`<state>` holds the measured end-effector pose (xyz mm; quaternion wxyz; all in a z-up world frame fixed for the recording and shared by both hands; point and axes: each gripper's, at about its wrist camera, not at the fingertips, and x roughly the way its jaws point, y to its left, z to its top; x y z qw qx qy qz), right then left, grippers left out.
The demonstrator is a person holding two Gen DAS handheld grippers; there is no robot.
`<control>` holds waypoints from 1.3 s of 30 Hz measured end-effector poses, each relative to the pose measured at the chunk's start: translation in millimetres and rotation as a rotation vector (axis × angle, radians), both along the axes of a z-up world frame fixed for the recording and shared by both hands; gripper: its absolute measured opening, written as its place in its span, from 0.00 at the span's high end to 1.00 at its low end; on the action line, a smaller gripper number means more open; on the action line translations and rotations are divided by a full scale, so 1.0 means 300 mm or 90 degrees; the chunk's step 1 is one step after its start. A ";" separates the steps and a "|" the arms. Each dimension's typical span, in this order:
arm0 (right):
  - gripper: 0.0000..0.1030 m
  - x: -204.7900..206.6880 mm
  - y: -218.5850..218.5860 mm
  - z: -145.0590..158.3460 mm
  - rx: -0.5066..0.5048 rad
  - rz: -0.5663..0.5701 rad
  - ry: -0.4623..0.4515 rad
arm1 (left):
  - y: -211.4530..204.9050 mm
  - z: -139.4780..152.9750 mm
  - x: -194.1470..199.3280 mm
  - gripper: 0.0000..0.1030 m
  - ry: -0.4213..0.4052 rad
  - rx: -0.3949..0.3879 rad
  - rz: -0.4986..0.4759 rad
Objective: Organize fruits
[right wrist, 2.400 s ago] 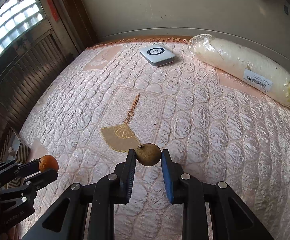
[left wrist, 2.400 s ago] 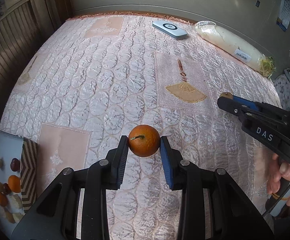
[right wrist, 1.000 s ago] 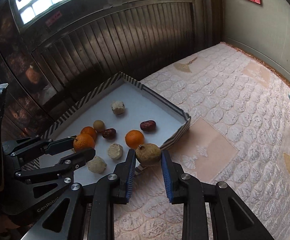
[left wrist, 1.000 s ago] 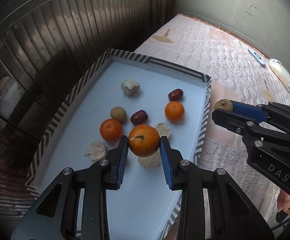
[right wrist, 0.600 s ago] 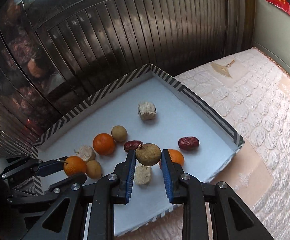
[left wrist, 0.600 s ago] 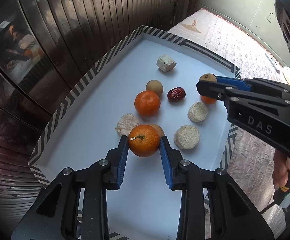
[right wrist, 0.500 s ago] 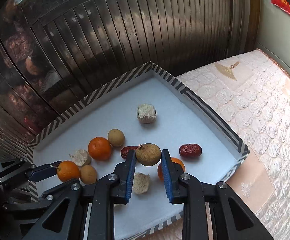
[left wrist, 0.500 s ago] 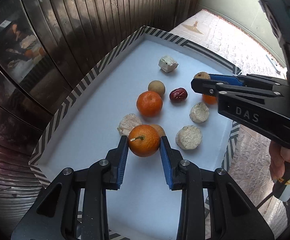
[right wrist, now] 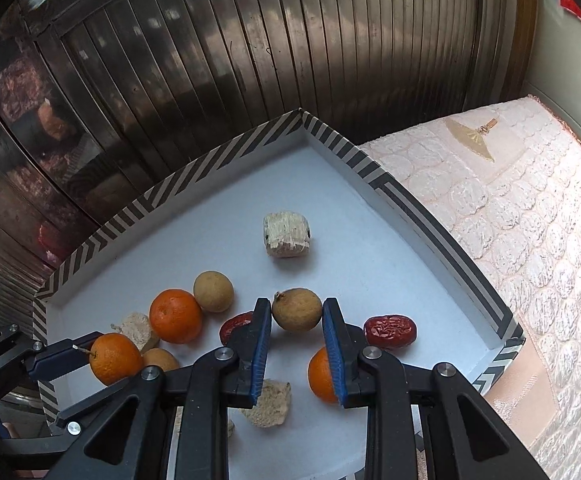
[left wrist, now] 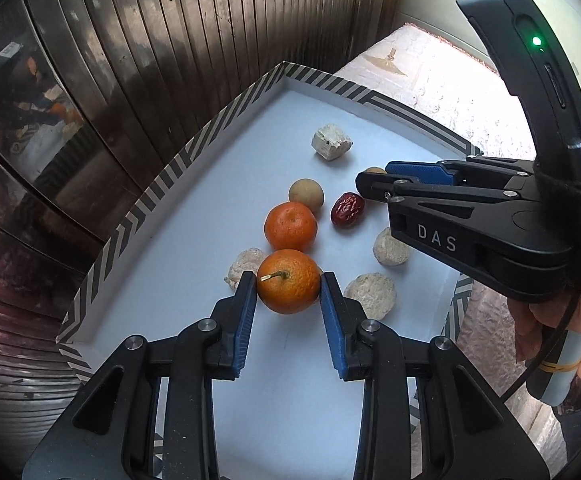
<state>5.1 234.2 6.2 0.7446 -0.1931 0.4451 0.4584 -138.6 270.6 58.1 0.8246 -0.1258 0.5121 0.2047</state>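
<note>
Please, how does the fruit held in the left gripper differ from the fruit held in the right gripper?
Colour: the mandarin in the left gripper is bright orange; the longan in the right gripper is dull tan-brown.
Size: the mandarin fills wider-set jaws; the longan looks smaller.
Stem: the mandarin shows a short stem stub; the longan shows only a small nub.
Shared: both are roundish, gripped between blue pads, and held over the white tray.
</note>
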 end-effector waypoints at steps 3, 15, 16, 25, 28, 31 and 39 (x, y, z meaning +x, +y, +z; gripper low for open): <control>0.75 0.003 -0.013 0.003 0.005 -0.007 0.006 | 0.001 -0.004 0.014 0.68 0.010 0.007 0.003; 0.73 -0.045 -0.166 0.102 0.046 -0.059 -0.026 | 0.010 0.026 0.038 0.47 -0.019 0.031 0.033; 0.72 -0.049 -0.186 0.111 0.051 -0.069 -0.026 | 0.008 0.031 0.038 0.47 -0.022 0.034 0.035; 0.65 -0.088 -0.308 0.165 0.085 -0.133 -0.042 | -0.015 0.101 0.047 0.47 -0.066 0.045 0.041; 0.64 -0.098 -0.327 0.181 0.091 -0.140 -0.044 | -0.020 0.121 0.054 0.47 -0.071 0.047 0.041; 0.63 -0.104 -0.340 0.189 0.090 -0.137 -0.045 | -0.025 0.135 0.058 0.47 -0.076 0.044 0.043; 0.63 -0.103 -0.371 0.192 0.089 -0.140 -0.042 | -0.041 0.158 0.047 0.47 -0.085 0.054 0.038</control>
